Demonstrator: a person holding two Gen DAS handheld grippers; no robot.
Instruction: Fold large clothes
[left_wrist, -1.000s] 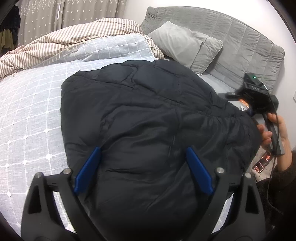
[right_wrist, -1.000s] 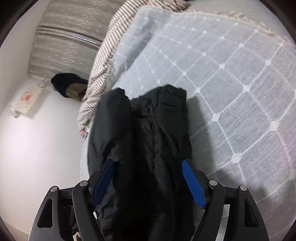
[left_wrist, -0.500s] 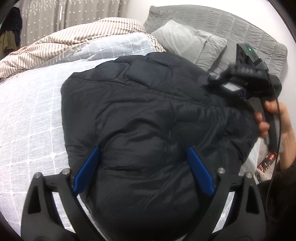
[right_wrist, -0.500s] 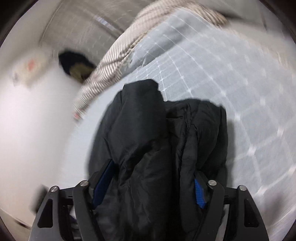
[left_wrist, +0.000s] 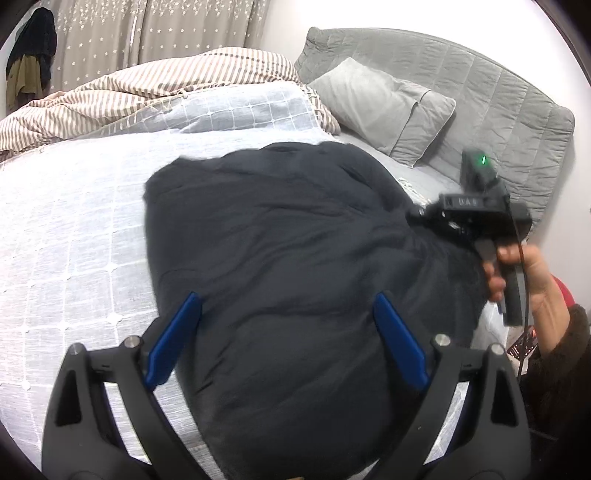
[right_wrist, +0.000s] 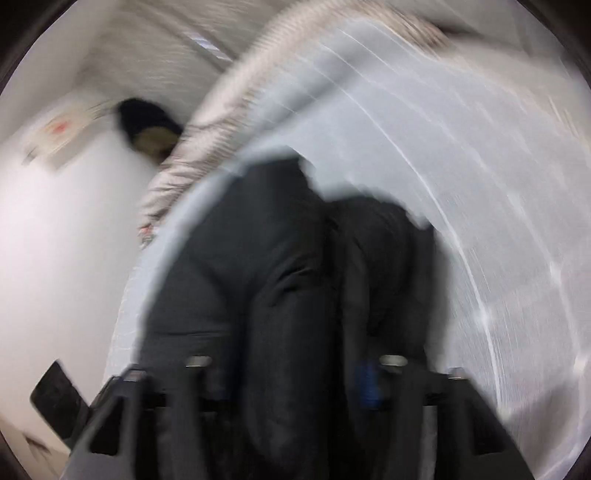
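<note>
From the left wrist view, the black puffer jacket (left_wrist: 288, 280) lay bunched on the checked white bedspread (left_wrist: 66, 236), reaching from the centre down to 6 o'clock. Compared with a second before, its far edge had been drawn in toward the middle, baring more bedspread at 9 o'clock. The left tongs (left_wrist: 286, 332) hung over the jacket with their blue fingers (left_wrist: 173, 338) wide apart and nothing pinched between them, much as earlier. At 3 o'clock the right tongs (left_wrist: 424, 218) had come in over the jacket's edge, carried by the person's hand (left_wrist: 524, 269); their tips were buried in dark fabric. A grey pillow (left_wrist: 384, 107) leaned on the grey headboard (left_wrist: 491, 99) at 1 o'clock, and a striped duvet (left_wrist: 147, 88) lay heaped at 11 o'clock.

The right wrist view was heavily blurred. The jacket (right_wrist: 280, 295) filled the middle down to 6 o'clock, bulkier than a second ago. The right tongs (right_wrist: 291, 373) had narrowed and were clamped on a thick fold; only a sliver of one blue finger (right_wrist: 365, 384) showed. A dark flat object at 8 o'clock was too smeared to identify.
</note>
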